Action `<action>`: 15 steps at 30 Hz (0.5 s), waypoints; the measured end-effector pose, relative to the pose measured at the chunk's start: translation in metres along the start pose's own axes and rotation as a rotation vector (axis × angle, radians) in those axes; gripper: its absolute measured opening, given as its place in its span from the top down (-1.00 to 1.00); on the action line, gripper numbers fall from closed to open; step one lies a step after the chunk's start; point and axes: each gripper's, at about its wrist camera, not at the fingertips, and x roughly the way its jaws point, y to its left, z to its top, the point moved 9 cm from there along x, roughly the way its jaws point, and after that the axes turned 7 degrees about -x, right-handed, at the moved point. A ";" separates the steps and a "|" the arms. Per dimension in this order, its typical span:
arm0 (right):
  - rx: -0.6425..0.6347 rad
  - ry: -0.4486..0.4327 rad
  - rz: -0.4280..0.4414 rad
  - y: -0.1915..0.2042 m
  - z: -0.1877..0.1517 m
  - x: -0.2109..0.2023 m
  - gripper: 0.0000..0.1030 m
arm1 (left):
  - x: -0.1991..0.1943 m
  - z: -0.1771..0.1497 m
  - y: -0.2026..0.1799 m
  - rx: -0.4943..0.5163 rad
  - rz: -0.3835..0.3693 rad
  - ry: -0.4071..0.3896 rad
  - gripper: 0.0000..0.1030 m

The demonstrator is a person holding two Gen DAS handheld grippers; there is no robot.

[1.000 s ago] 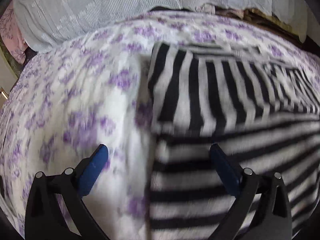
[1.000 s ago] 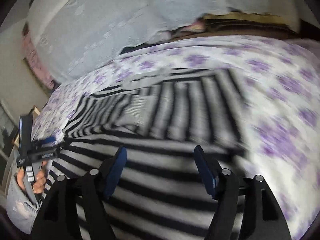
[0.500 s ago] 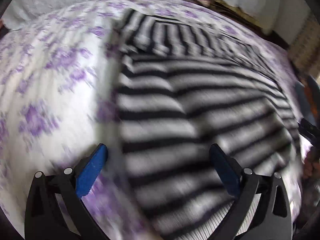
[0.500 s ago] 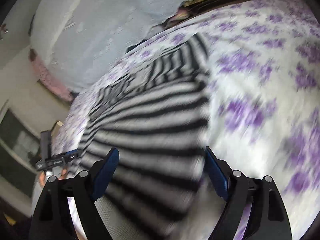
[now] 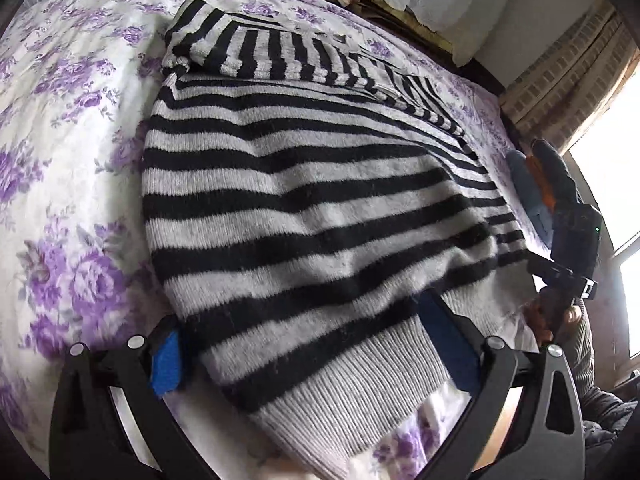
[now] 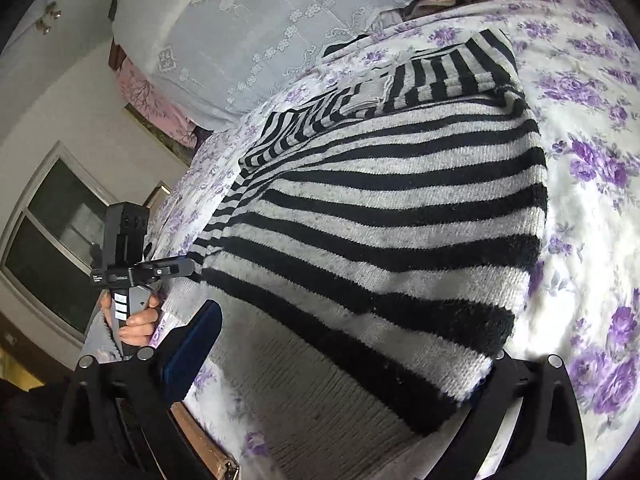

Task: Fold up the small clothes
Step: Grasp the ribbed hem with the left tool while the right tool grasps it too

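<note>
The striped sweater lies spread on the floral bedsheet, its ribbed hem nearest the cameras. The left claw stands wide over that hem, fingers apart, gripping nothing. The right claw straddles the hem's other corner, its jaws opening, knit between them, unpinched.

The striped sweater hides the right hand-held gripper's right pad.

Black-and-white striped knit sweater: lies flat on the bed, body stripes running crosswise, both sleeves folded in across the far end, grey ribbed hem nearest, at the bed's edge.
</note>
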 end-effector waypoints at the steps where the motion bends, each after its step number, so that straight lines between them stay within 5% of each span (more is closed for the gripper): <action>1: 0.005 -0.008 0.011 0.000 0.000 -0.003 -0.93 | -0.002 -0.002 -0.001 0.007 0.004 -0.004 -0.90; 11: 0.038 -0.055 0.053 -0.004 0.005 -0.003 -0.93 | 0.007 -0.009 -0.003 0.122 0.139 -0.007 -0.91; 15: 0.038 -0.036 0.079 0.003 0.000 -0.003 -0.93 | 0.003 -0.010 -0.004 0.120 0.132 -0.007 -0.91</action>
